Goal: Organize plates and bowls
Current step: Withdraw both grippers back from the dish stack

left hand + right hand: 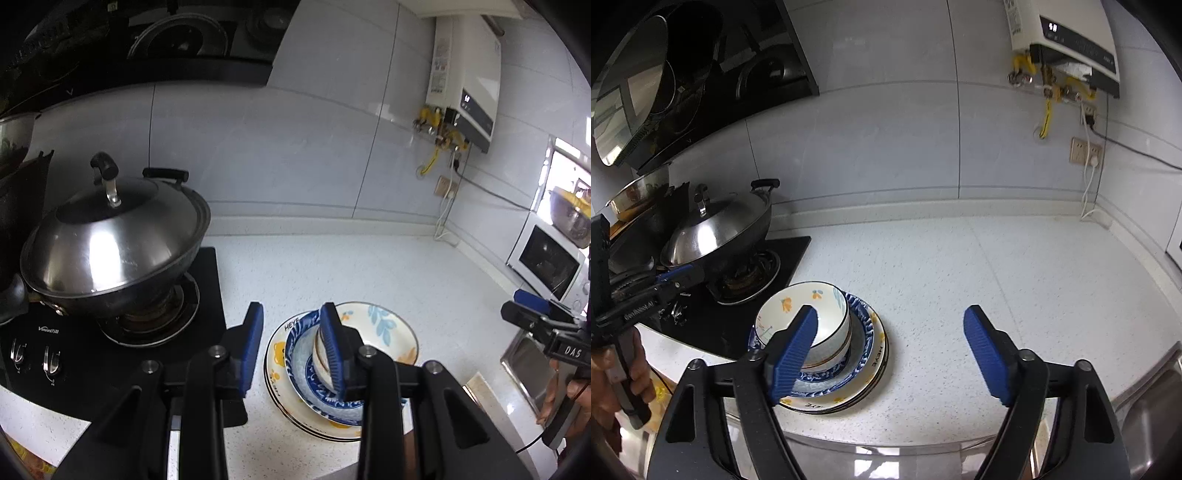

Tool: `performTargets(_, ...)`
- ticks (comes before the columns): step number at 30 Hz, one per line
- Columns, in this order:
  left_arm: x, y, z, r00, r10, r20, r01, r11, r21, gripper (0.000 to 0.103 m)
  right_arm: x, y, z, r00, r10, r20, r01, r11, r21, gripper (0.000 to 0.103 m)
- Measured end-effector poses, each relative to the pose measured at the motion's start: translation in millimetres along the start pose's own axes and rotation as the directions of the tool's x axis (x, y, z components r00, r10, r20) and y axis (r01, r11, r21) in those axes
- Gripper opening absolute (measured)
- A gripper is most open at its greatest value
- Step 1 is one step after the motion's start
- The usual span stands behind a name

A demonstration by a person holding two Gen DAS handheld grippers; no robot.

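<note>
Dishes stacked beside the stove

Both the left gripper and right gripper hang spread and empty; bowl on plates at seven o'clock.

Open right tool above stacked bowl, plates

Left wrist view: looked forward and down along the left gripper, from above the tabletop's near edge, facing the tiled wall.
Right wrist view: rode the right gripper, angled down likewise, set further right.
Nearness: both close over the stack of plates and bowls.
Shared ground: the stack, lidded wok, water heater.
Cross-sight: each view caught the other gripper at its edge.
</note>
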State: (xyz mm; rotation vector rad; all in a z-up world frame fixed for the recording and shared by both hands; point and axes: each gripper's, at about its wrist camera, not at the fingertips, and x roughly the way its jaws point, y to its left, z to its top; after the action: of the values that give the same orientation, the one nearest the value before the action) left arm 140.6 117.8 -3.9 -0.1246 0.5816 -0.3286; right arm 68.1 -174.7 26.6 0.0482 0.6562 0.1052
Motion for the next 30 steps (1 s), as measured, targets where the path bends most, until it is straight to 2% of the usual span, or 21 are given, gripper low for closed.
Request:
performTargets(2, -9, 0, 3, 1.000, 0.014, 0.019, -0.014, 1.000, -0.004, 0.031, -4, 4, -1, 1.000, -0.008, 0.018, 0.008, 1.000, -0.015, 0.087)
performTargets(7, -40, -9, 7, 0.995, 0.072, 0.075, -0.073, 0.997, 0.008, 0.031, -17, 9, 0, 0.999, -0.006, 0.039, 0.008, 0.999, -0.053, 0.087)
performTargets(10, -61, -20, 11, 0.983, 0.135, 0.126, -0.137, 0.991, 0.005, 0.031, -30, 11, 1, 0.997, 0.003, 0.072, 0.003, 0.997, -0.081, 0.088)
performTargets(12, -76, -30, 12, 0.968, 0.182, 0.171, -0.186, 0.983, 0.008, 0.032, -39, 9, 1, 0.995, 0.017, 0.094, -0.007, 0.995, -0.096, 0.093)
performTargets(15, -91, -43, 12, 0.962, 0.185, 0.199, -0.188, 0.982, -0.001, 0.047, -52, -2, 1, 0.994, 0.023, 0.106, -0.012, 0.994, -0.108, 0.096)
performTargets(17, -99, -51, 11, 0.963, 0.180, 0.203, -0.183, 0.983, -0.005, 0.049, -58, -9, 1, 0.994, 0.029, 0.109, -0.017, 0.994, -0.108, 0.101)
performTargets(21, -110, -66, 6, 0.969, 0.170, 0.181, -0.171, 0.985, -0.015, 0.059, -65, -20, -3, 0.994, 0.041, 0.105, -0.030, 0.994, -0.105, 0.102)
performTargets(25, -114, -77, -2, 0.964, 0.210, 0.164, -0.212, 0.977, -0.006, 0.073, -66, -26, -12, 0.994, 0.055, 0.090, -0.046, 0.994, -0.103, 0.102)
performTargets(30, -121, -92, -14, 0.948, 0.288, 0.135, -0.293, 0.956, 0.022, 0.077, -60, -37, -24, 0.996, 0.066, 0.053, -0.061, 0.994, -0.090, 0.102)
